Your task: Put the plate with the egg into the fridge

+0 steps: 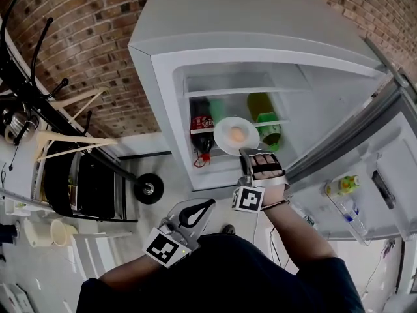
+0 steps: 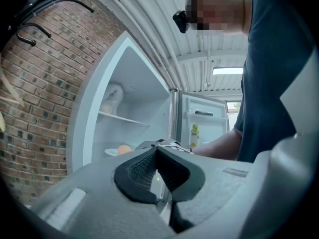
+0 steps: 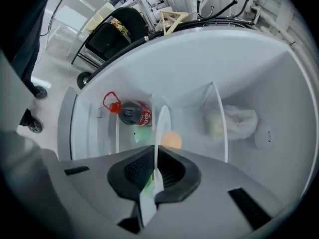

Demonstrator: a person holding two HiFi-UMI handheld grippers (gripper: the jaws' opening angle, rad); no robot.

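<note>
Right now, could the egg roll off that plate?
Probably, yes. The egg looks round and sits on the shallow white plate, so a tilt could send it rolling. The right gripper pinches only the rim, so the plate may wobble.

The fridge (image 1: 163, 64) stands open against the brick wall (image 1: 98, 31), its door (image 1: 391, 175) swung out to the right with a small bottle (image 1: 343, 184) in its rack, and a cart (image 1: 91, 188) beside it on the left. At the fridge's mouth, below a shelf (image 1: 234, 91), the plate (image 1: 221, 137) carries the egg (image 1: 238, 135), the right gripper (image 1: 245, 156) clamped on its near rim and a bottle (image 1: 202, 124) behind it to the left. The left gripper (image 1: 195, 210) is nearer the person, left of the right one, apart from the fridge.
</note>
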